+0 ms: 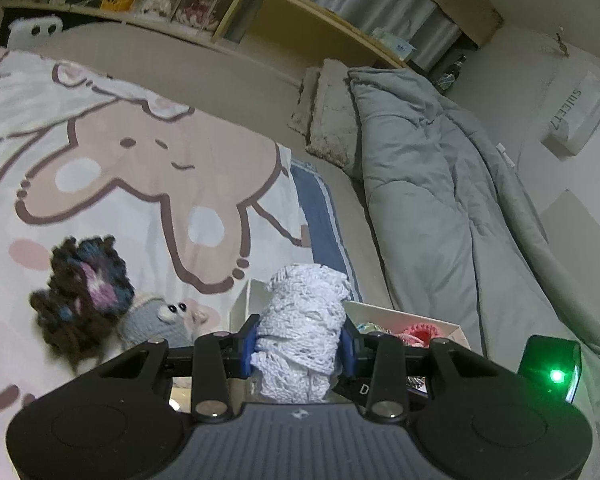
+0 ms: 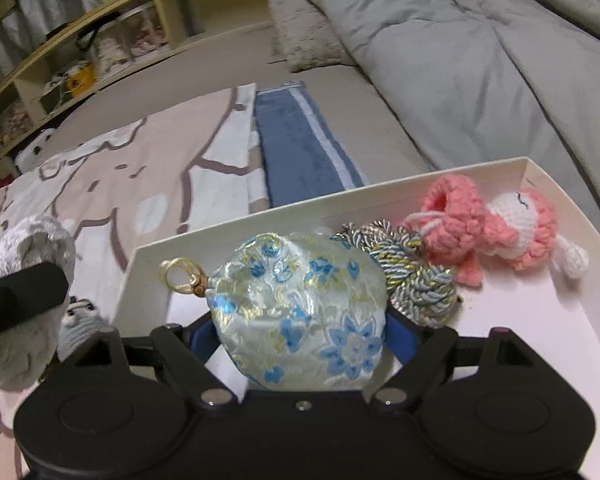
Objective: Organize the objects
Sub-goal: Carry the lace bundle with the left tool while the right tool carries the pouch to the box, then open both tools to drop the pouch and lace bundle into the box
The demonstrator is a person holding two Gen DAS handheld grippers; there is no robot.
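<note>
Beneath you spreads the bed, its cartoon blanket [image 1: 112, 152] beside a grey duvet [image 2: 460, 40]; your white box [image 2: 580, 300] sits on it; your right gripper [image 2: 300, 328] is clamped on the floral pouch [image 2: 300, 312] over the box; your left gripper [image 1: 300, 344] squeezes the white knit piece [image 1: 304, 320] upright between its pads.

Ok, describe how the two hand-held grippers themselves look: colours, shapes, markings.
Both are alike: matte black, wide, rounded bodies with shallow circular recesses, black linkage arms on silver pivot pins, and blue finger pads. The left hand-held gripper has a ribbed grey centre panel, a white letter D, and a box with a glowing green light. The right hand-held gripper shows no markings.
</note>
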